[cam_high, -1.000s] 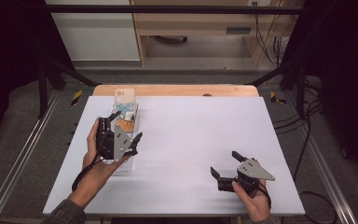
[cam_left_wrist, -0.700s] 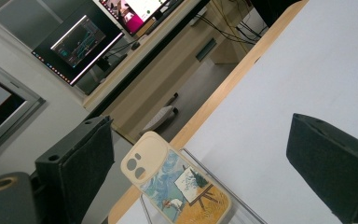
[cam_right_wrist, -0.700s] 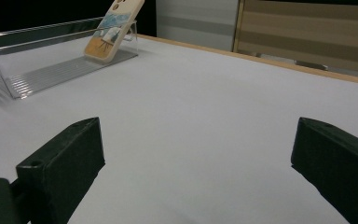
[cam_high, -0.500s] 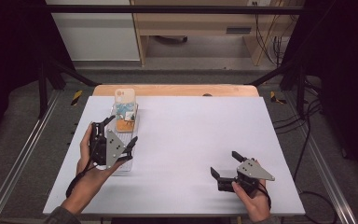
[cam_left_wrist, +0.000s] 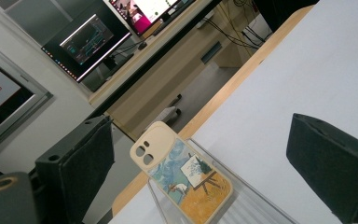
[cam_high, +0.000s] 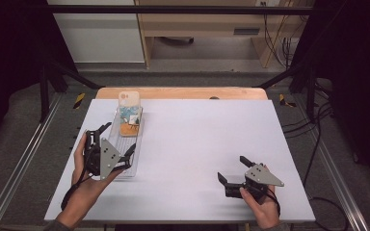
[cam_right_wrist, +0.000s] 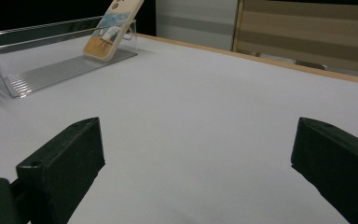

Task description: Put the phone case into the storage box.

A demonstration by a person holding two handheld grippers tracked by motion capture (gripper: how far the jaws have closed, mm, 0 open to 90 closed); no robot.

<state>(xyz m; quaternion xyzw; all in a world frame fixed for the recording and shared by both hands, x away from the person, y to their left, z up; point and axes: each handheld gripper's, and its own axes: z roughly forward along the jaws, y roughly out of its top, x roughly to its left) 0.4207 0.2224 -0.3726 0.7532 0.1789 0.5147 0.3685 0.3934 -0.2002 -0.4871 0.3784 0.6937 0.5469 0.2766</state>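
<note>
Phone case (cam_high: 128,114) sits propped in the far end of the clear rack (cam_high: 125,166), at the left of the white surface (cam_high: 197,144); that part looks done. Left gripper (cam_high: 118,140) hovers over the rack's near end, fingers apart, empty. Right gripper (cam_high: 232,173) low near the front edge, fingers apart, holding nothing. No other item visible to place.

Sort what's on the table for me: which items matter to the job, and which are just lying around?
In play: phone case, leaning in the clear tray; left gripper, open over the tray.

Idle: right gripper, open, over bare white tabletop.
</note>
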